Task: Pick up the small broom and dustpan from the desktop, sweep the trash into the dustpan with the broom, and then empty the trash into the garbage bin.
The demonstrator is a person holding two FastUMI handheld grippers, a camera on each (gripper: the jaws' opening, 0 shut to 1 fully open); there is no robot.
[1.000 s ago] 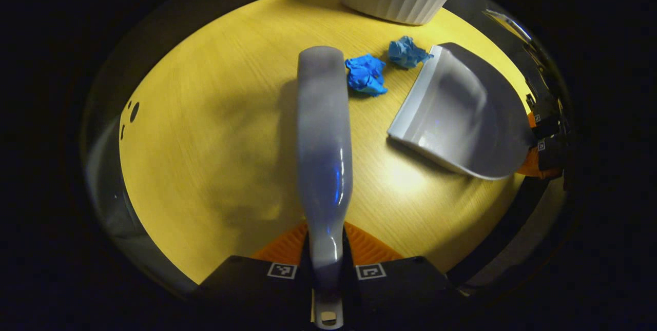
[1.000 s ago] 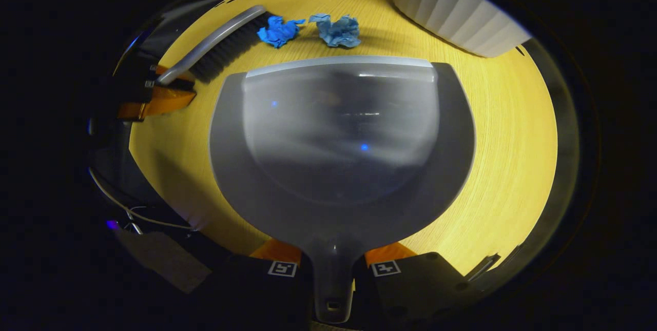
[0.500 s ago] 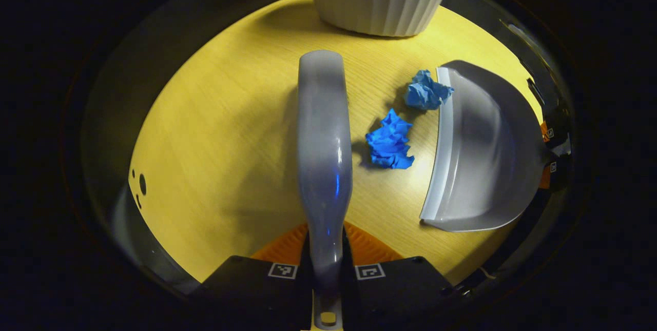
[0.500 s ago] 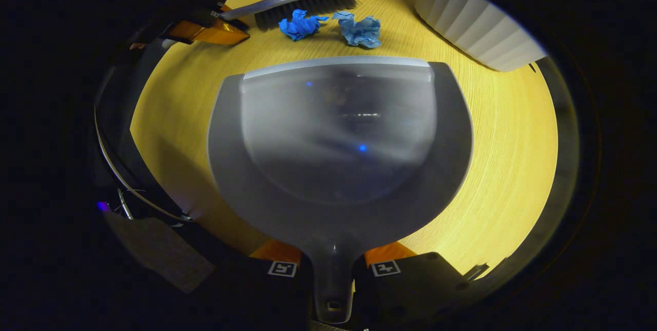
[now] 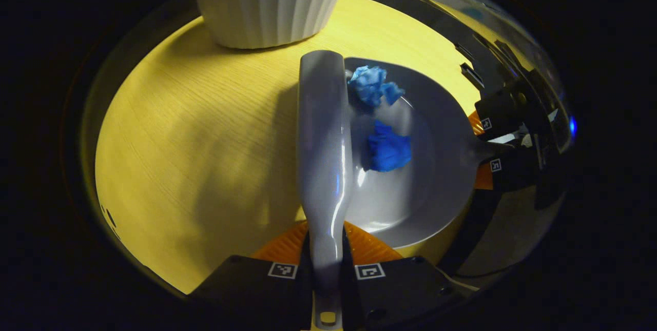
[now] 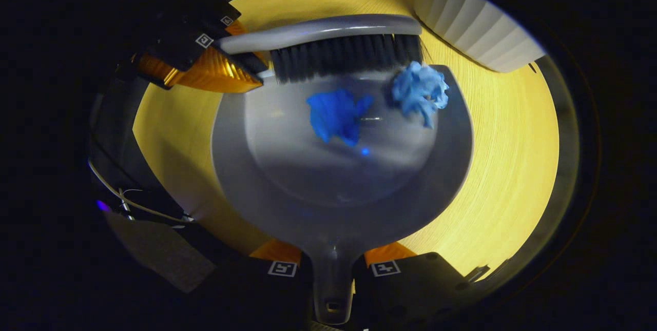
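Jaws of the left gripper [image 5: 326, 269] are pressed on the narrow handle of the broom [image 5: 323, 141], one finger on each side. In the left gripper view the broom's long axis runs straight away from the camera, handle end at the bottom, rounded back of the head at the top. Just right of the broom head, and partly under it, lies the dustpan [image 5: 436, 177] on the yellow counter [image 5: 195, 141], its handle pointing right into the right gripper [image 5: 490, 146]. Two blue paper wads lie inside the pan: the darker wad [image 5: 387, 149] near the middle, the paler wad [image 5: 372, 84] farther off, beside the broom head. A ribbed white bin [image 5: 272, 2] stands on the counter beyond the broom.

Jaws of the right gripper [image 6: 333, 268], in the right gripper view, pinch the dustpan [image 6: 339, 182] by its short handle. The pan's axis runs away from the camera, open lip at the far end. The broom [image 6: 328, 43] lies crosswise over that lip, long axis left to right, bristles down and towards the camera, handle to the left in the left gripper [image 6: 205, 59]. The darker wad [image 6: 333, 115] lies in the pan's middle; the paler wad [image 6: 420, 90] sits at the far right of the pan, just below the bristles. The bin [image 6: 472, 23] stands at upper right on the counter [image 6: 513, 141].
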